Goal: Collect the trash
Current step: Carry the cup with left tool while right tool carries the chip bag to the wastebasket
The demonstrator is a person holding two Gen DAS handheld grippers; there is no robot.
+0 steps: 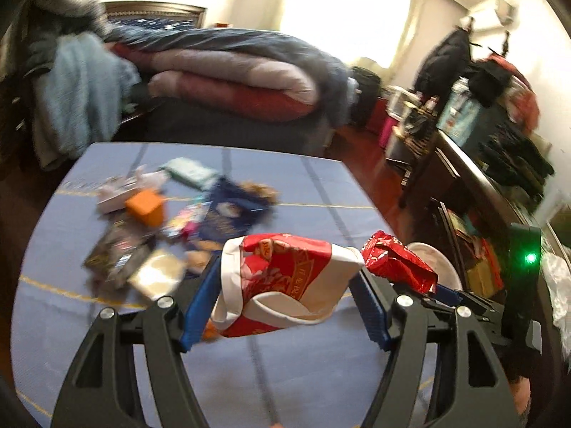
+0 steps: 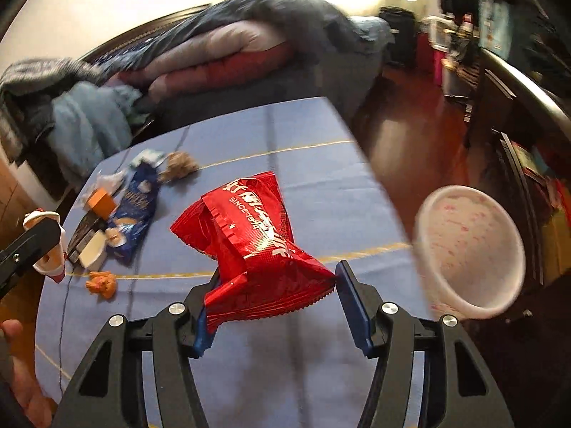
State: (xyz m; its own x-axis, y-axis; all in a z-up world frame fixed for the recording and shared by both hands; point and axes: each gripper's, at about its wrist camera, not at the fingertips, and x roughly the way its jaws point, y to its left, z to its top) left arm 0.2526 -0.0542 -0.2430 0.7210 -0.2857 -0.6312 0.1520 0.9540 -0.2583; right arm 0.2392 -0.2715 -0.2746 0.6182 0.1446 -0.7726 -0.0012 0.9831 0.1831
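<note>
The red foil wrapper [image 2: 255, 246] carries white print reading "SINCE 19", its last digits unclear, beside large white characters too distorted to read. Lettering on the red-and-white packet [image 1: 285, 281] and the blue snack bag [image 2: 137, 210] is blurred past reading.

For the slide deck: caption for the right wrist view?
Right gripper holding a red snack wrapper above the blue tablecloth, white bin nearby.

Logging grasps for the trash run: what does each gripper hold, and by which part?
The left gripper pinches a red-and-white wrapper across its crumpled middle. The right gripper pinches a red foil wrapper at its lower end.
</note>
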